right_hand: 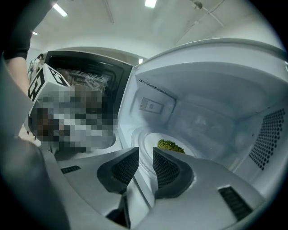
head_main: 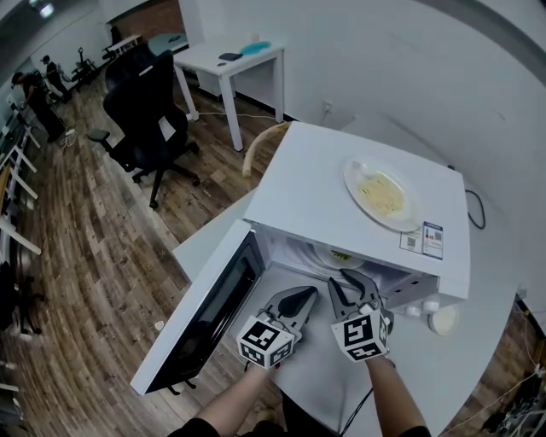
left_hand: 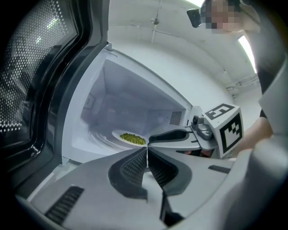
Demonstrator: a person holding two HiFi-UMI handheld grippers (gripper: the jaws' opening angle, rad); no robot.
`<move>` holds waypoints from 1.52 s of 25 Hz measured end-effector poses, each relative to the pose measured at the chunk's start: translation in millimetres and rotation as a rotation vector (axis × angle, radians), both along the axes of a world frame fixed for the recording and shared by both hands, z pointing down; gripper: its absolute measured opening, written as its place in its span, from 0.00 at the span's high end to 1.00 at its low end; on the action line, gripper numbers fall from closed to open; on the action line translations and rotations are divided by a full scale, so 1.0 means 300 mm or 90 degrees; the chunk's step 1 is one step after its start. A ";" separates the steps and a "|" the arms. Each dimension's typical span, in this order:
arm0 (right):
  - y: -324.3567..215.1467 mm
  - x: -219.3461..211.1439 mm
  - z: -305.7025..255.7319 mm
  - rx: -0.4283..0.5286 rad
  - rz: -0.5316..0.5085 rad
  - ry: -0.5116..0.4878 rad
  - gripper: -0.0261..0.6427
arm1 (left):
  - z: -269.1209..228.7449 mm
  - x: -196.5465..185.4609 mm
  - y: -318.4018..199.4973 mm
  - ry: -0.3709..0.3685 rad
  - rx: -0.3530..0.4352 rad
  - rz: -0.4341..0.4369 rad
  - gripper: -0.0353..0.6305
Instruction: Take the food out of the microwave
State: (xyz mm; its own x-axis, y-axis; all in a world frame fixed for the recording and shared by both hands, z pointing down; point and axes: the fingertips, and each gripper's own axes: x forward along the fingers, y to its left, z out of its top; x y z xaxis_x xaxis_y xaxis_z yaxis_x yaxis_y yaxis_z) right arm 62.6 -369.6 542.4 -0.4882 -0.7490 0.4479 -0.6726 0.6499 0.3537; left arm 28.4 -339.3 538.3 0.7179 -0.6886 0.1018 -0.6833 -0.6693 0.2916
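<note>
Green food (left_hand: 133, 139) on wht plate (left_hand: 118, 134) — inside open microwave (head_main: 316, 171).

Brown wooden plank floor (head_main: 85, 256) fills the left half of the head view. A black wheeled office chair (head_main: 141, 107) stands at upper left, near a white table (head_main: 243, 58) at top centre, which sits close to a plain white wall (head_main: 384, 60). A rounded white counter (head_main: 209, 243) sits at centre. In the right gripper view, ceiling light strips (right_hand: 150, 3) glow along the top.

Your left gripper (head_main: 305, 294) and right gripper (head_main: 341, 282) sit side by side at the mouth of the white boxy microwave (head_main: 316, 171); a round white plate of yellowish food (head_main: 358, 168) rests on top.
</note>
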 end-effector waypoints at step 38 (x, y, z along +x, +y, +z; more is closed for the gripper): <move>-0.043 -0.064 0.038 0.014 -0.093 0.092 0.88 | 0.023 -0.032 -0.017 0.030 -0.050 -0.029 0.93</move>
State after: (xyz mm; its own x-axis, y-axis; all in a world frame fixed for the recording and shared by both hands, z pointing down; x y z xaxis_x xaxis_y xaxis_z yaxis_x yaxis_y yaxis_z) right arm 43.4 -382.7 553.7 -0.5248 -0.6854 0.5049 -0.5131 0.7279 0.4549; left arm 18.7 -344.3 545.2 0.6910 -0.7124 0.1228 -0.6970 -0.6115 0.3745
